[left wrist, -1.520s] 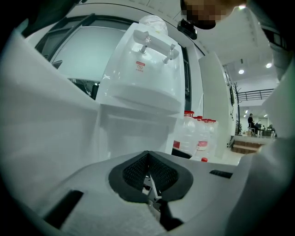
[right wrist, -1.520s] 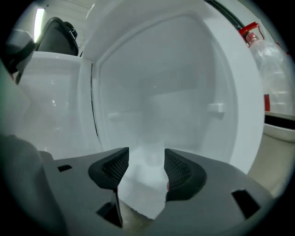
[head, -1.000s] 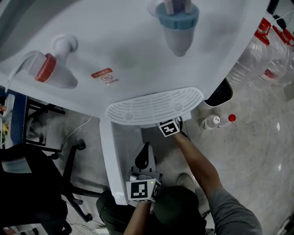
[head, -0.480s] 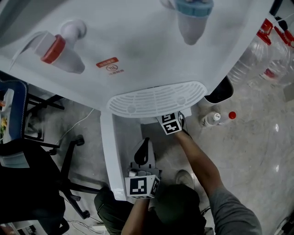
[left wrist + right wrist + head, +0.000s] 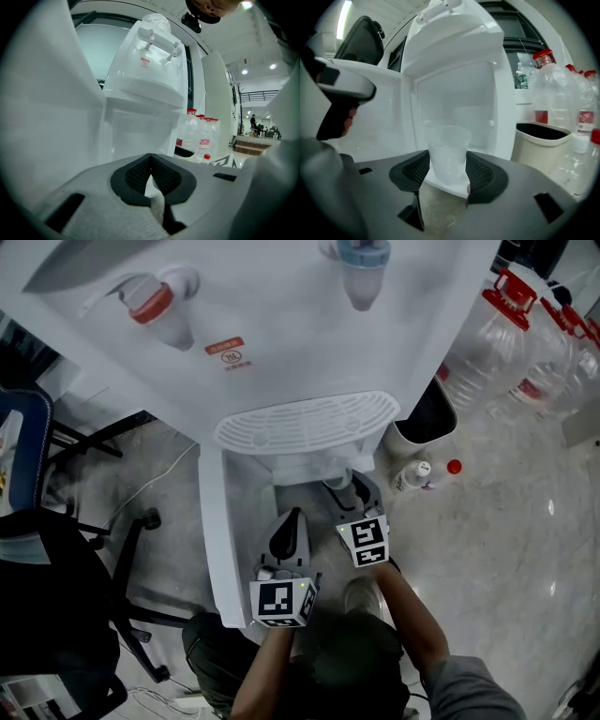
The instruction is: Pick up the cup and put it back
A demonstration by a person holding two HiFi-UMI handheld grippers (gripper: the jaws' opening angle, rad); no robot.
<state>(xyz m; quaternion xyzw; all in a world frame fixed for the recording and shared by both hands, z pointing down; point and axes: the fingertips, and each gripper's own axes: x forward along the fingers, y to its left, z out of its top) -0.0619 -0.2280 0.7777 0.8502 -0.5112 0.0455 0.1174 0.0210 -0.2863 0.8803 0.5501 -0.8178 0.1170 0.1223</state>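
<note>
Water dispenser alcove point(image 5: 457, 96) behind; right gripper point(image 5: 447, 171), jaws just closing, pinches clear cup point(image 5: 448, 149).

You're facing a white water dispenser point(image 5: 309, 315) on a glossy, grey speckled floor point(image 5: 525, 549). Black office chair point(image 5: 56, 615) on your left, with a cable point(image 5: 159, 486) trailing near it. Right of the dispenser: white bin point(image 5: 419, 442), two small bottles point(image 5: 417, 474), big red-capped water jugs point(image 5: 511, 338). Ceiling spotlights point(image 5: 244, 71) are lit in the hall beyond.
</note>
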